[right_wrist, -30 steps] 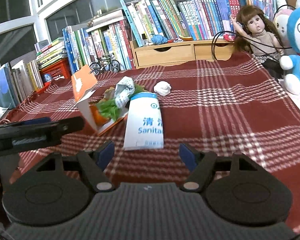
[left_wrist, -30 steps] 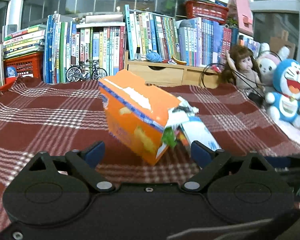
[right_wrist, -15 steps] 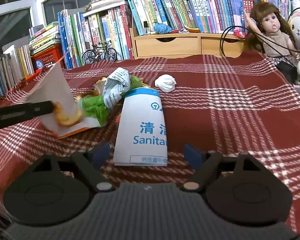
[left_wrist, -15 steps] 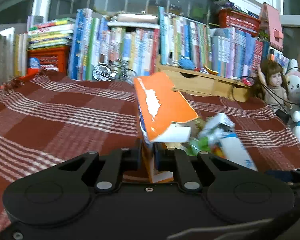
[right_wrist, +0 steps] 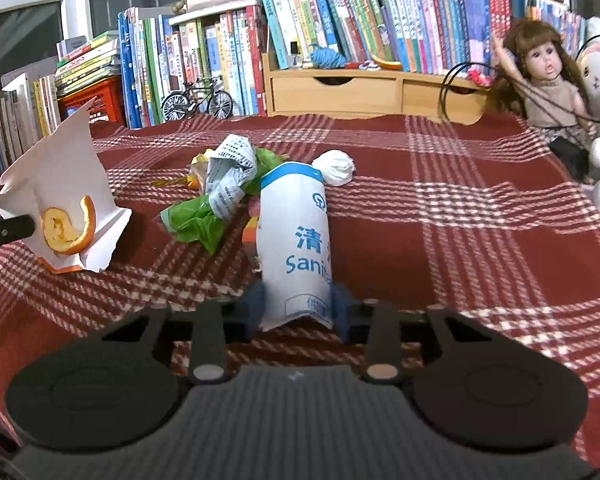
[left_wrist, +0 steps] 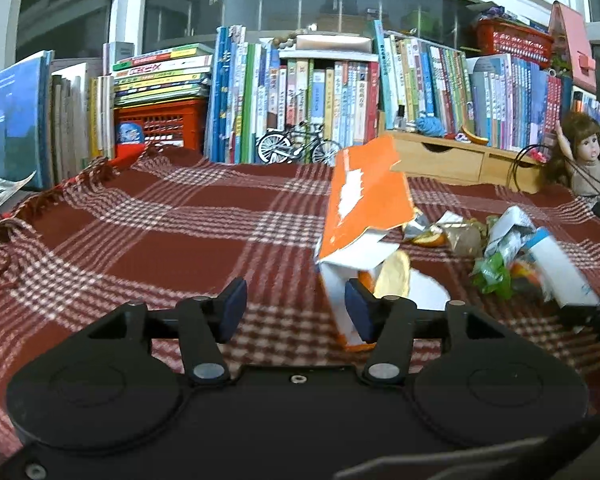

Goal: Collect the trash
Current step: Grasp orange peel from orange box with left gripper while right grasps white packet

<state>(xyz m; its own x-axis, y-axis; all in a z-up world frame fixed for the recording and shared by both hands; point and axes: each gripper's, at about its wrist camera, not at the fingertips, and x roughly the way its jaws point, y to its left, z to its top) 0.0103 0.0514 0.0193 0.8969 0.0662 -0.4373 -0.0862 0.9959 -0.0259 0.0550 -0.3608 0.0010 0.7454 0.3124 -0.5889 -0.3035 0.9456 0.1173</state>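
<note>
I worked the plaid cloth with both tongs, clearing trash. My right gripper was clamped on the near end of the white bag, its blue pads pressing either side so the paper tube bowed between them; I judged that hold was meant to prop the bag as the collecting sack. The bag lay lengthwise, its far, blue-banded end pointing to 12 o'clock.

My left gripper stood open, nothing between its pads. The right pad sat just beside the torn carton, at about 1 o'clock in the left view; whether they touched I could not tell. The carton stood tilted, glossy orange outside, bare white inside, and cupped a curl of orange peel.

Beyond the bag at 11 o'clock lay the loose heap: crumpled printed paper, limp green plastic, and, near 12 o'clock, a white tissue wad just past the bag's far end. All of it looked light and crushable.
</note>
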